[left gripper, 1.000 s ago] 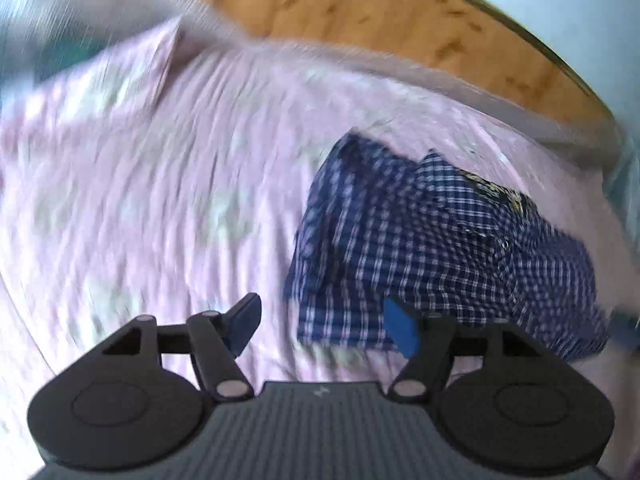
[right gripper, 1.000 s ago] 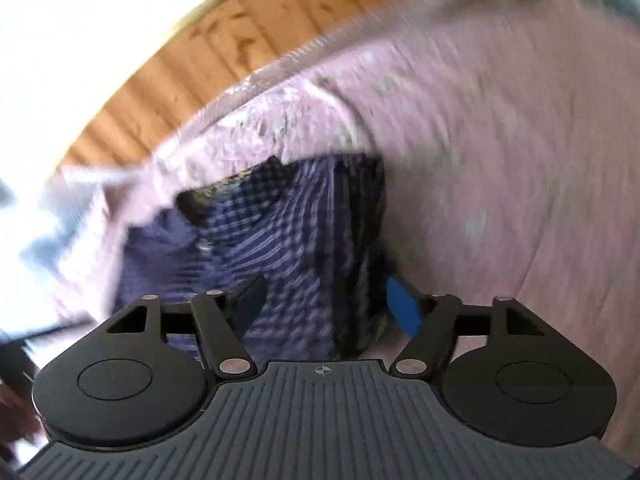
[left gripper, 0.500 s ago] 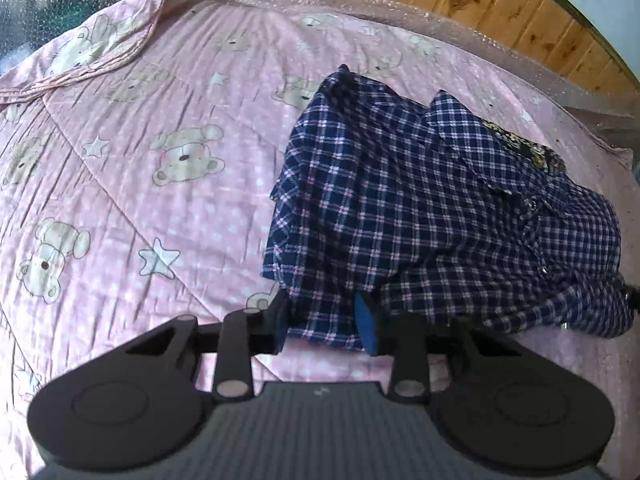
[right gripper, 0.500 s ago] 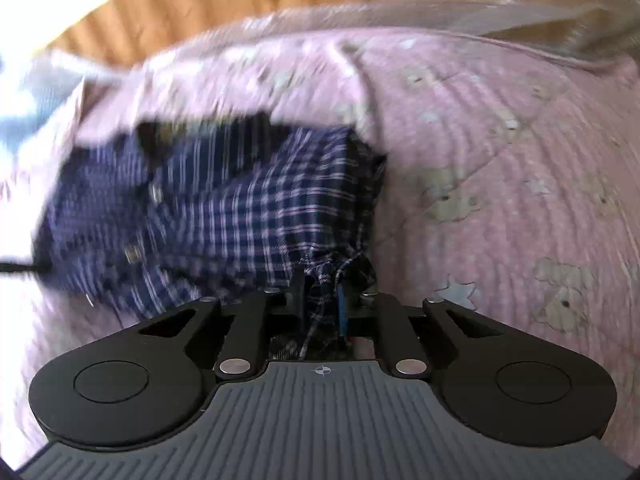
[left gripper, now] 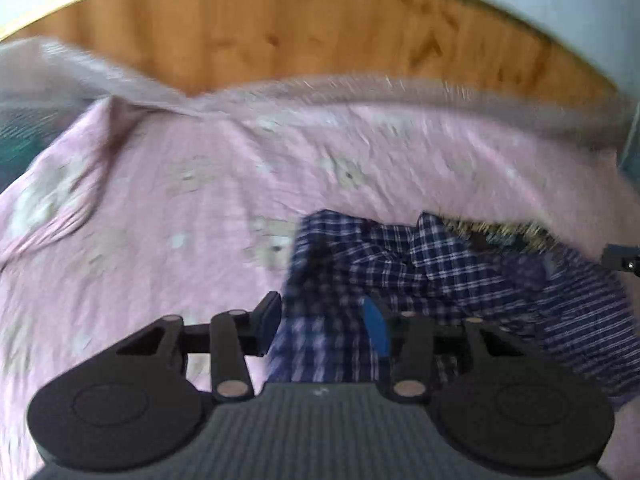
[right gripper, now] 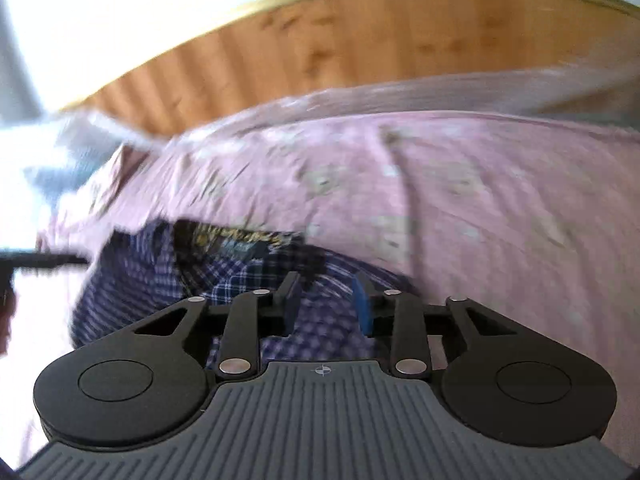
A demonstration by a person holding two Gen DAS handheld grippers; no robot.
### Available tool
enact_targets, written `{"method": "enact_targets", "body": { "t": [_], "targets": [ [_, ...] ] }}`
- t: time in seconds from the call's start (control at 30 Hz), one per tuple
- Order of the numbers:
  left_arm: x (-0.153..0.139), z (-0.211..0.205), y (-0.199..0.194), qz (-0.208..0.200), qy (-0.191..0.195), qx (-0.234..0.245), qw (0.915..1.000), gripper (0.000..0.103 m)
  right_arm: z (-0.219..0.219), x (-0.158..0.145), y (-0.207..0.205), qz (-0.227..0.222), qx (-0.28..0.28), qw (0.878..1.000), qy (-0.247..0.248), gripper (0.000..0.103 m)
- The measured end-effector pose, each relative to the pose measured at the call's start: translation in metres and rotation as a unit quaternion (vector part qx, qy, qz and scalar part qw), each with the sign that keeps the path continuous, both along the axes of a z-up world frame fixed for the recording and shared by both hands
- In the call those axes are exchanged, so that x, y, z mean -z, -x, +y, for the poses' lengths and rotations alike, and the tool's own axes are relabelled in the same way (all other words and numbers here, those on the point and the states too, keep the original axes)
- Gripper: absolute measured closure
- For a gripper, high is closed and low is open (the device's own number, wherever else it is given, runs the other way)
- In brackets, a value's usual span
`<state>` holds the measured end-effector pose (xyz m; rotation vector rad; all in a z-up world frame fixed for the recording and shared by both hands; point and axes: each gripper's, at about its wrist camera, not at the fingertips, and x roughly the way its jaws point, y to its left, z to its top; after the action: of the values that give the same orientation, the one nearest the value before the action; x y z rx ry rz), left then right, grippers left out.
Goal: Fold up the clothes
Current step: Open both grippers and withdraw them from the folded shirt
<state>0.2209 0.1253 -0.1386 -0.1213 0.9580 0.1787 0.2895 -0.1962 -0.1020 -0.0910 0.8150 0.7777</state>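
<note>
A navy plaid shirt (left gripper: 460,280) lies crumpled on the pink bear-print bedsheet (left gripper: 180,216). In the left wrist view my left gripper (left gripper: 322,330) is open, its fingers straddling the shirt's near left edge. In the right wrist view the same shirt (right gripper: 248,276) lies under my right gripper (right gripper: 326,308), which is open with plaid cloth between and below its fingers. The shirt's collar with a yellow-patterned inner label (right gripper: 236,238) faces the headboard. Both views are motion-blurred.
A wooden headboard (left gripper: 320,40) runs along the far side of the bed. The pink sheet's turned-up edge (left gripper: 132,92) lies at the back left. The other gripper's tip (left gripper: 622,260) shows at the right edge.
Both grippers, shut on the shirt's edge half a second ago, have opened and let go. Both cameras have tilted up toward the headboard, and the shirt now lies lower in view.
</note>
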Motion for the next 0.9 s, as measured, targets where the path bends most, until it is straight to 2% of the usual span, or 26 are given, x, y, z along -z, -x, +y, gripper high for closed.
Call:
{"method": "enact_targets", "body": {
  "t": [0.03,0.07,0.1,0.13,0.2,0.23,0.3,0.37,0.43,0.47,0.53,0.6,0.67,0.7,0.77,0.8,0.83,0.87,0.9],
  "targets": [
    [0.010,-0.002,-0.015,0.014,-0.016,0.007,0.9997,0.057,0.008,0.018,-0.005,0.001,-0.010,0.999,0.035,0.083],
    [0.021,0.001,-0.026,0.029,-0.034,-0.002,0.9990,0.056,0.014,0.035,-0.010,0.002,-0.018,0.997,0.070,0.084],
    [0.027,0.007,-0.030,0.033,-0.033,-0.014,0.9988,0.046,0.009,0.049,-0.012,0.001,-0.010,0.995,0.094,0.085],
    [0.028,0.016,-0.031,0.028,-0.021,-0.031,0.9989,0.038,-0.005,0.054,-0.012,-0.003,-0.001,0.998,0.070,0.084],
    [0.023,0.027,-0.028,0.030,0.000,-0.056,0.9980,0.040,-0.028,0.054,-0.015,0.026,0.032,0.998,0.043,0.084],
    [0.015,0.028,-0.021,0.025,0.003,-0.064,0.9977,0.042,-0.036,0.050,-0.015,0.041,0.052,0.997,0.041,0.069],
    [-0.004,0.029,0.000,0.011,0.013,-0.079,0.9967,0.044,-0.055,0.039,-0.012,0.063,0.085,0.994,0.023,0.053],
    [-0.025,0.025,0.032,-0.006,0.042,-0.098,0.9943,0.043,-0.080,0.025,0.002,0.089,0.111,0.990,-0.023,0.049],
    [-0.039,0.016,0.066,-0.010,0.085,-0.114,0.9899,0.040,-0.099,0.021,0.022,0.130,0.127,0.981,-0.063,0.035],
    [-0.041,0.010,0.082,-0.008,0.109,-0.120,0.9867,0.038,-0.108,0.020,0.033,0.153,0.135,0.975,-0.084,0.032],
    [-0.035,-0.004,0.105,0.001,0.158,-0.132,0.9785,0.035,-0.123,0.023,0.055,0.213,0.150,0.956,-0.134,0.020],
    [-0.016,-0.009,0.105,0.012,0.173,-0.155,0.9726,0.035,-0.127,0.041,0.074,0.277,0.168,0.929,-0.180,0.015],
    [0.003,-0.013,0.104,0.022,0.189,-0.176,0.9658,0.035,-0.126,0.063,0.089,0.334,0.189,0.897,-0.218,0.015],
    [0.011,-0.014,0.102,0.024,0.196,-0.188,0.9620,0.035,-0.124,0.072,0.091,0.349,0.197,0.887,-0.231,0.015],
    [0.023,-0.006,0.092,0.014,0.211,-0.218,0.9530,0.032,-0.108,0.090,0.086,0.363,0.201,0.874,-0.253,0.014],
    [0.027,-0.003,0.089,0.009,0.215,-0.231,0.9488,0.023,-0.101,0.095,0.083,0.363,0.204,0.871,-0.262,0.014],
    [0.026,-0.002,0.087,0.004,0.213,-0.244,0.9462,0.021,-0.094,0.099,0.080,0.361,0.207,0.868,-0.270,0.014],
    [0.025,-0.001,0.085,-0.001,0.211,-0.256,0.9434,0.026,-0.087,0.098,0.077,0.345,0.210,0.873,-0.275,0.022],
    [0.025,0.001,0.083,-0.006,0.209,-0.268,0.9405,0.055,-0.080,0.092,0.074,0.321,0.216,0.886,-0.256,0.062]
  ]
}}
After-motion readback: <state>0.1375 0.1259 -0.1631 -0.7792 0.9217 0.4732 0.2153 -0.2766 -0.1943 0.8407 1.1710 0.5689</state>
